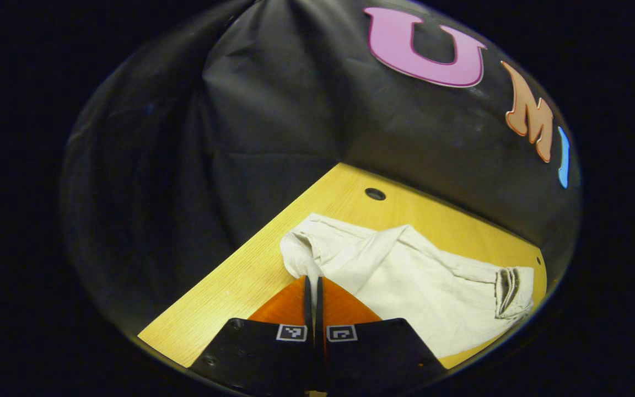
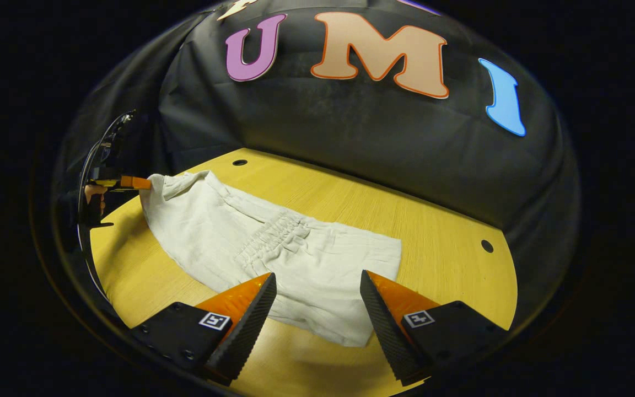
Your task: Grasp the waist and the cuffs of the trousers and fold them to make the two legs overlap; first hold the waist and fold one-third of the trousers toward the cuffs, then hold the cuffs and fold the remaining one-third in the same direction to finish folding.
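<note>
I see my right gripper (image 2: 317, 286) spread wide above the trousers (image 2: 273, 253) on the table (image 2: 439, 237); the left gripper (image 2: 144, 183) touches their far end.

Each claw (image 2: 317, 300) has black mounts bearing square coded markers and screws.

Yellow wood-grain table (image 2: 350, 198), round hole (image 2: 239, 162) at 10 o'clock corner, second hole (image 2: 486, 246) at 3 o'clock.

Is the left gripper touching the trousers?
Touching. In the left gripper view, the left gripper has its jaws closed on an edge of the trousers. The right gripper view shows the same pinch from farther off.
</note>
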Demonstrator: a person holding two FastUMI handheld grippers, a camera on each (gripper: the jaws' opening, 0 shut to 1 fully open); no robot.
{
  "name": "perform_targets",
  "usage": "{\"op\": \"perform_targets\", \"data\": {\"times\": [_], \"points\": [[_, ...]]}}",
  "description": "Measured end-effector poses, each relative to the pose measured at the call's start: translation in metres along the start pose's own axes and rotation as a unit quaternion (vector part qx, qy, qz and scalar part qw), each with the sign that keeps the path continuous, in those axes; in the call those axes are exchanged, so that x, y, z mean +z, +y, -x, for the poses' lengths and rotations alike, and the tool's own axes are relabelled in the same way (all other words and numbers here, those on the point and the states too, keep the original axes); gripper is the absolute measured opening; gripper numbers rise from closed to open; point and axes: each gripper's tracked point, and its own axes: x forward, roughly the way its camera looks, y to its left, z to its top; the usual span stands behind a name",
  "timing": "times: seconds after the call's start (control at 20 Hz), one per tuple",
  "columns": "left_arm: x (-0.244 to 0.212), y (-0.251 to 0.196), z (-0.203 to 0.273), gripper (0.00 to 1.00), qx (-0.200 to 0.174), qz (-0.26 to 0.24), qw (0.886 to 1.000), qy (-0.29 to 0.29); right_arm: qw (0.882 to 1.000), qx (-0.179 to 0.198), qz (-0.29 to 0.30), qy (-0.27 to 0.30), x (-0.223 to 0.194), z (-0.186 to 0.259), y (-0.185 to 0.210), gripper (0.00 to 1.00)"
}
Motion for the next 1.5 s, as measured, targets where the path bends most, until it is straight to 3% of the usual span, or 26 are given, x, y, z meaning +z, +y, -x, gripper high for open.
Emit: {"op": "perform_targets", "data": {"times": [0.75, 1.25, 1.5], "points": [[0.055, -0.193, 0.051, 0.00, -0.128, -0.069, 0.988, -0.055, 0.999, -0.022, -0.035, -0.022, -0.027, 0.054, -0.053, 0.99], [0.054, -0.325, 0.074, 0.00, -0.216, -0.109, 0.968, -0.060, 0.996, -0.051, -0.064, -0.022, -0.053, 0.085, -0.101, 0.98], [0.047, -0.392, 0.085, 0.00, -0.265, -0.134, 0.953, -0.060, 0.994, -0.068, -0.080, -0.023, -0.066, 0.097, -0.121, 0.99]]}}
